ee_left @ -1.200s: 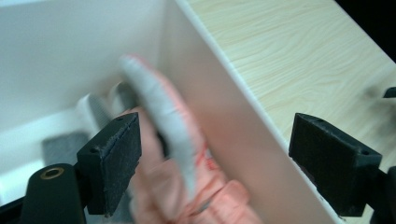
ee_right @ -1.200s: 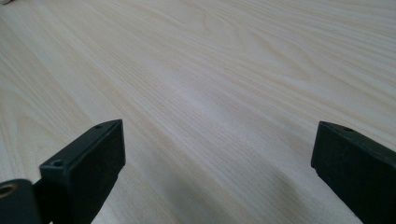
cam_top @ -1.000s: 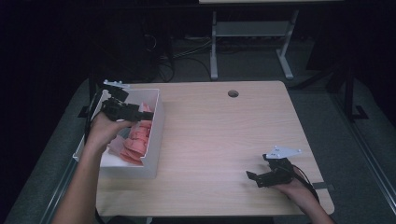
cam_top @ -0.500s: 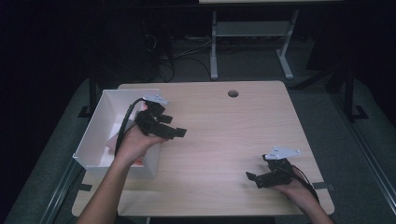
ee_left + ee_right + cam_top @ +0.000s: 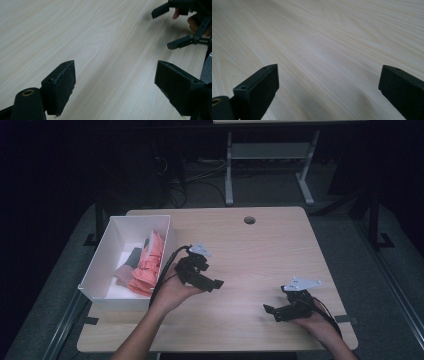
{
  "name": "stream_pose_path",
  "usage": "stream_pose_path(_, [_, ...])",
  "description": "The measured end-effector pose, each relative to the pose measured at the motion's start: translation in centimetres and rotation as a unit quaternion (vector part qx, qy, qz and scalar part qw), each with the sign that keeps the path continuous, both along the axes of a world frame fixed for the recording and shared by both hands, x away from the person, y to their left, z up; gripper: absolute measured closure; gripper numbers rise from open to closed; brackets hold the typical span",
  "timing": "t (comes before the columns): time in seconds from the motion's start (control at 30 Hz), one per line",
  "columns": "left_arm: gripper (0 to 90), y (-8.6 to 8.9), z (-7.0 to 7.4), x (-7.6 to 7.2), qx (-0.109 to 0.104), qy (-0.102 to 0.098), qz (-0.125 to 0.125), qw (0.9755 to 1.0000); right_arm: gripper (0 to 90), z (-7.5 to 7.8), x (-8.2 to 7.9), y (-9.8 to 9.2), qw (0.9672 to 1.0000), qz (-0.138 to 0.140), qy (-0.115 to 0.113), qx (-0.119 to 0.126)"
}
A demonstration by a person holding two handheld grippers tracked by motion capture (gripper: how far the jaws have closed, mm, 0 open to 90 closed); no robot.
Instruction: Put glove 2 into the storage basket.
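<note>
left gripper (image 5: 202,275) has withdrawn from the white bin (image 5: 107,251) to bare table (image 5: 260,250) beside it, jaws apart and empty, leaving the pink cloth (image 5: 149,262) in the bin, while the right gripper (image 5: 285,307) rests near the front edge, jaws apart, so placement looks finished.

Your high view looks forward and down from above your side of the bench (image 5: 280,245), far enough back to take in its whole top, the white bin (image 5: 107,245) at its left edge and the floor beyond. Your left gripper view rides low over the wood, facing across it toward your right gripper (image 5: 175,27). Your right gripper view sits just as close over bare wood. All three views share the bench top.
</note>
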State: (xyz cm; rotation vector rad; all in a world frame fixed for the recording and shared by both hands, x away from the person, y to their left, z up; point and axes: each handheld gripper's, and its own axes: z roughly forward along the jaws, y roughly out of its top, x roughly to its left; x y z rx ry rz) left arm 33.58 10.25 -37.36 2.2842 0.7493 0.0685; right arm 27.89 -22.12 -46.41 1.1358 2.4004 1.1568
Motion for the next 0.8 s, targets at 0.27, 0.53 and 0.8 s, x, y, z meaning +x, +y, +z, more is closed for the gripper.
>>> stream_pose_path(0.27, [16.7,-0.8,-3.5,-0.7,0.023,-0.011,-0.022,0.9994,2.6,-0.1,0.0,0.1,1.0,0.0,0.003,-0.005])
stream_pose_path(0.53, [16.7,-0.4,-5.6,-1.4,0.022,-0.022,-0.024,0.9992,2.6,0.1,-0.2,0.4,1.0,-0.002,-0.003,-0.009])
stream_pose_path(0.8, [15.9,0.6,-6.3,-2.0,0.023,-0.027,-0.015,0.9993,2.6,0.2,-0.3,0.7,0.9999,0.001,-0.006,-0.011])
